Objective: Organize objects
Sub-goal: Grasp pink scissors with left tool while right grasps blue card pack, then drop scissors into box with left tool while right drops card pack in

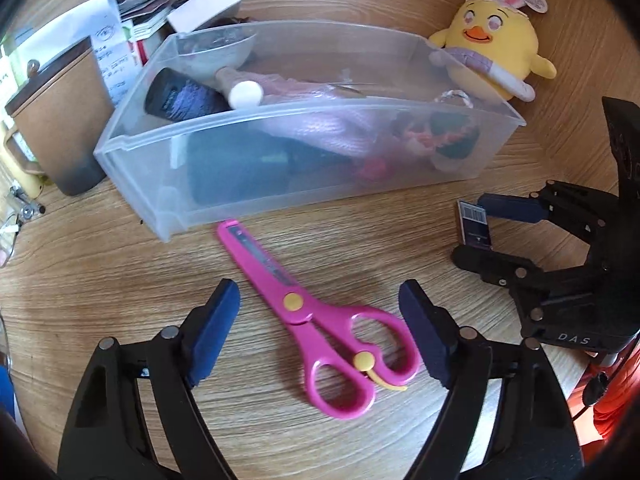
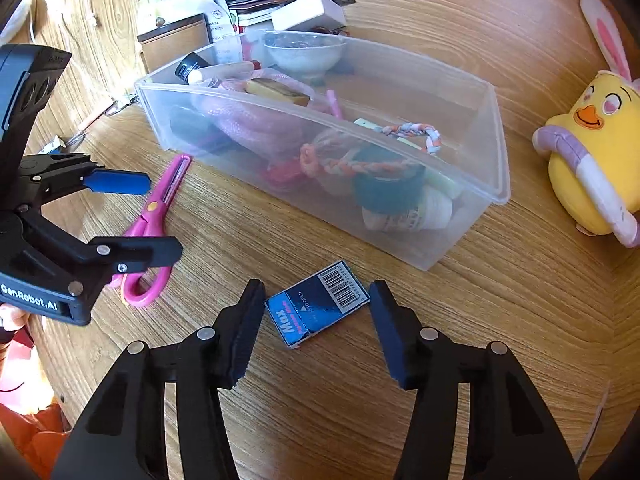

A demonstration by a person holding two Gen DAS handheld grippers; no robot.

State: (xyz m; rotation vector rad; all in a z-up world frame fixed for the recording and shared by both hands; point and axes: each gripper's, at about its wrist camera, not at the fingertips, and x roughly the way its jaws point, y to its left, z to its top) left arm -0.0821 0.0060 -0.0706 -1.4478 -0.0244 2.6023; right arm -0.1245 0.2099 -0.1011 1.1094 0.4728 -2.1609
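Pink scissors (image 1: pixel 320 316) lie on the wooden table just in front of a clear plastic bin (image 1: pixel 304 184). My left gripper (image 1: pixel 320 332) is open, its jaws standing on either side of the scissors' pivot and handles without touching them. A small blue box with a barcode (image 2: pixel 316 304) lies flat on the table. My right gripper (image 2: pixel 316 328) is open with the box between its jaws, not touching it. The bin (image 2: pixel 440 236) holds several items, among them a pink cord, a braided rope, a dark roll and a white bowl. The scissors also show in the right wrist view (image 2: pixel 156 216).
A yellow plush chick with bunny ears (image 1: pixel 492 48) sits right of the bin, also in the right wrist view (image 2: pixel 592 164). A brown box (image 1: pixel 60 120), papers and a white box (image 1: pixel 204 4) stand behind the bin at the left. The right gripper (image 1: pixel 480 232) shows at the left view's right edge.
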